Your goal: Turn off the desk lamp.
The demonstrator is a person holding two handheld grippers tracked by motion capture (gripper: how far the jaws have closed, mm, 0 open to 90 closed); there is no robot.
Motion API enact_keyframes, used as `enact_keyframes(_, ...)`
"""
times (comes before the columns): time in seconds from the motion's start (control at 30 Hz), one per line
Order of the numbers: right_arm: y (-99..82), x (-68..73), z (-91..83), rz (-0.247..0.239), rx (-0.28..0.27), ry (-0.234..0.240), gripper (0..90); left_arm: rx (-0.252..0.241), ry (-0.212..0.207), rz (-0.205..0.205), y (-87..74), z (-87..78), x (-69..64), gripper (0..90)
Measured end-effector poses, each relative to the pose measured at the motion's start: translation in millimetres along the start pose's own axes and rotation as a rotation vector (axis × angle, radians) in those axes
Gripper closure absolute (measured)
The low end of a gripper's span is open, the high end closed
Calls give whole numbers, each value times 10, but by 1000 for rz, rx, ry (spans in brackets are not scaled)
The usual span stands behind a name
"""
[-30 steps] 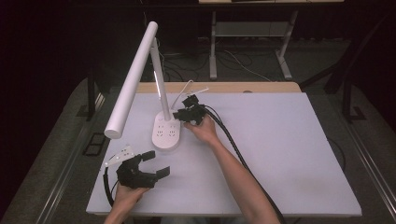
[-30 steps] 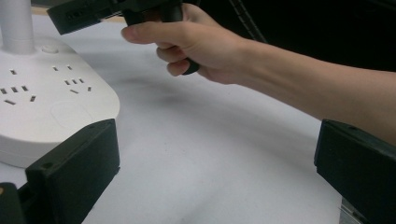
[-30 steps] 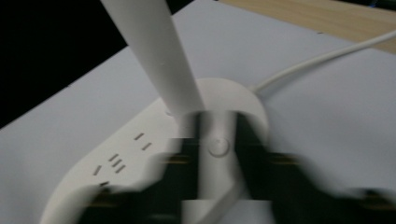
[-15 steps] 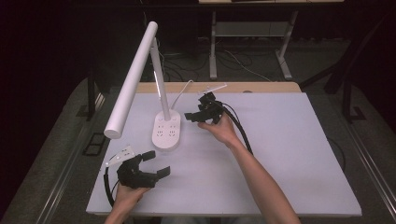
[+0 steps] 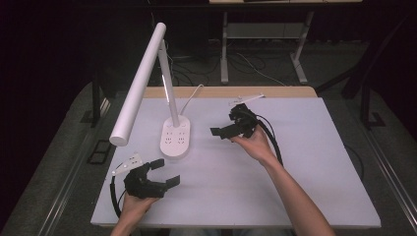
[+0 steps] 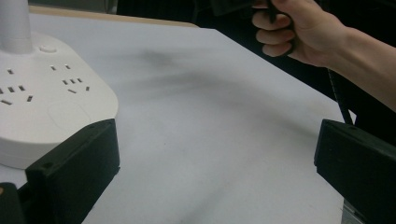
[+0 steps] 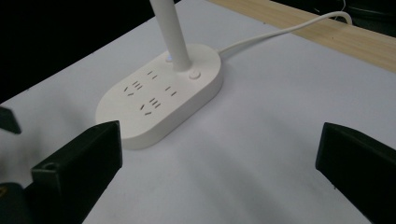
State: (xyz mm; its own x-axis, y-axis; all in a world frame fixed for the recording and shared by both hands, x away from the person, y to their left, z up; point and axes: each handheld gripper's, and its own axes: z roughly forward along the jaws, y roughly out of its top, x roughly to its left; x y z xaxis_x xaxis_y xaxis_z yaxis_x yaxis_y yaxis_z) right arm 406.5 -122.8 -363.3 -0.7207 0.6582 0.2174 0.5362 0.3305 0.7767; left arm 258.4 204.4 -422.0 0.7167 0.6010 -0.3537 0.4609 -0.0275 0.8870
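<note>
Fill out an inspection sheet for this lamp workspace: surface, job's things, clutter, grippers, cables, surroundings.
Surface: white table top with a wooden strip along its far edge; bare apart from the lamp.
Job's things: white desk lamp, its oval base carrying sockets and a round button, standing upright left of centre.
Clutter: nothing seen.
Grippers: left gripper at the near left edge, jaws apart, empty; right gripper right of the base, jaws just opened wide, nothing between them, clear of the lamp.
Cables: white lamp cord runs off the far edge; a black cable trails from the right gripper.
Surroundings: dark room, grey floor, another table's legs behind.
</note>
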Motion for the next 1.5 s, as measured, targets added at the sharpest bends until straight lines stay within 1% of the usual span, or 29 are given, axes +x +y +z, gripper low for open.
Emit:
enact_keyframes(0.2, -110, 29, -272, -6, -18, 6, 6, 3, -3, 1, 1, 12, -7, 0)
enact_keyframes(0.37, -246, 55, -496, -19, -26, 4, 6, 4, -2, 2, 0, 18, -7, 0)
enact_keyframes(0.6, -448, 51, -781, -11, -47, -2, 6, 6, -4, 4, 3, 30, -17, 0)
enact_keyframes(0.67, -517, 48, -849, 5, -52, 0, 6, 6, -3, 4, 2, 33, -20, 0)
enact_keyframes(0.8, -684, 21, -967, 20, -60, -5, 7, 7, -4, 4, 1, 35, -22, 0)
enact_keyframes(0.93, -852, 4, -1093, 33, -62, -21, 6, 8, -2, 5, 2, 35, -20, 0)
enact_keyframes(1.03, -982, -7, -1203, 51, -76, -39, 7, 9, -1, 5, 1, 37, -23, 0)
enact_keyframes(1.1, -1080, -10, -1271, 49, -74, -68, 6, 10, 0, 7, 0, 41, -24, 0)
enact_keyframes(1.17, -1182, -23, -1332, 71, -82, -75, 7, 12, 0, 8, 0, 42, -26, 0)
enact_keyframes(1.4, -1498, -18, -1509, 117, -118, -107, 7, 16, 0, 5, -6, 49, -29, 0)
enact_keyframes(1.5, -1623, -7, -1566, 140, -112, -114, 7, 16, 2, 6, -6, 50, -24, 0)
